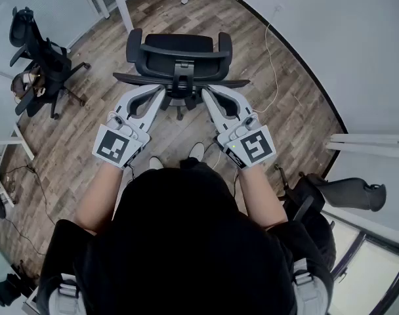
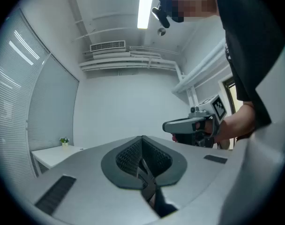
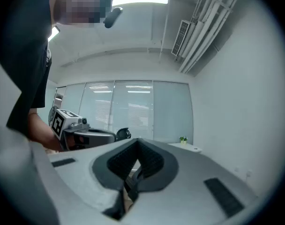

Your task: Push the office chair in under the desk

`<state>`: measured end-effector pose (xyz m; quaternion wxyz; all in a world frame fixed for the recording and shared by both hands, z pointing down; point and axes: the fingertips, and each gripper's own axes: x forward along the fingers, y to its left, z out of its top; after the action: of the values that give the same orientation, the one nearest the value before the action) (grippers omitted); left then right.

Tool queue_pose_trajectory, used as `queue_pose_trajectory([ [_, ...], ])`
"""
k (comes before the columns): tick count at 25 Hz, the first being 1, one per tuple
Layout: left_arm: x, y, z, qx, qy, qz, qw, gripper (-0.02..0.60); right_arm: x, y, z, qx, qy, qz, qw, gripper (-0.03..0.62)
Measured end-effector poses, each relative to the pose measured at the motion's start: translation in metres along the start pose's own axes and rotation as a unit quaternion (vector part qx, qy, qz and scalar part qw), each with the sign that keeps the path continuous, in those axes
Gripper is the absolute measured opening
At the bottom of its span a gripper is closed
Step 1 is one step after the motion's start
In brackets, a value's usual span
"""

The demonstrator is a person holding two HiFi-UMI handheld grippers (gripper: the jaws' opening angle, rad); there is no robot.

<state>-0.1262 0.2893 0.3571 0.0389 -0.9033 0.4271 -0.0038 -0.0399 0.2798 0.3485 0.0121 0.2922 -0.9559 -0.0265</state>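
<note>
Chair (image 1: 179, 47): black, hard moulded frame, broad curved top bar, two padded armrests. It stands on the floor (image 1: 88, 123) of grey-brown wood planks, its back towards the person (image 1: 180, 241). It is not under the desk (image 1: 121, 5); a strip of floor shows between them. The desk is white with thin square legs, and the frame edge cuts off its top. Left gripper (image 1: 161, 94) and right gripper (image 1: 206, 94): smooth pale-grey shells, each with a black-and-white marker cube at the rear, held level side by side. Both tips are at the chair's top bar; contact cannot be confirmed from the head view. In the left gripper view, the left gripper (image 2: 143, 165) has its dark ribbed pads (image 2: 128, 156) closed together with nothing gripped. The right gripper view shows the same for the right gripper (image 3: 134, 171): jaws fully closed and empty. The chair's base is mostly hidden under the seat. Neither gripper view shows the chair clearly. Both gripper views show a white desk surface with a small potted plant (image 2: 63, 141), too small to detail. A second chair (image 1: 39, 61) stands at far left. A third chair (image 1: 344, 192) at right is partly hidden. A white cable (image 1: 270, 58) trails along the wall side.
</note>
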Motion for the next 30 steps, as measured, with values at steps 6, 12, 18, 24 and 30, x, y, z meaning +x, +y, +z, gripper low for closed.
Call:
queue_pose_trajectory([
  [6,-0.004,0.001,-0.002,0.004,0.008,0.002,1.0,-0.006,0.0,0.005,-0.002,-0.004,0.004,0.001,1.0,0.002],
  [12,-0.016,0.008,-0.007,0.0,0.007,0.014,0.9999,-0.006,0.002,0.013,-0.004,0.013,0.003,-0.001,1.0,0.002],
  [18,-0.033,0.018,-0.008,-0.001,0.004,0.02,0.9998,-0.006,0.004,0.028,-0.006,0.017,0.007,-0.006,1.0,0.002],
  [24,-0.051,0.027,-0.017,0.011,0.015,0.012,0.9998,-0.006,0.011,0.039,-0.019,0.009,0.03,-0.025,0.999,0.003],
  [30,-0.062,0.035,-0.038,0.052,0.06,-0.019,0.9967,-0.005,0.011,0.034,-0.038,0.01,0.068,-0.049,0.996,0.005],
])
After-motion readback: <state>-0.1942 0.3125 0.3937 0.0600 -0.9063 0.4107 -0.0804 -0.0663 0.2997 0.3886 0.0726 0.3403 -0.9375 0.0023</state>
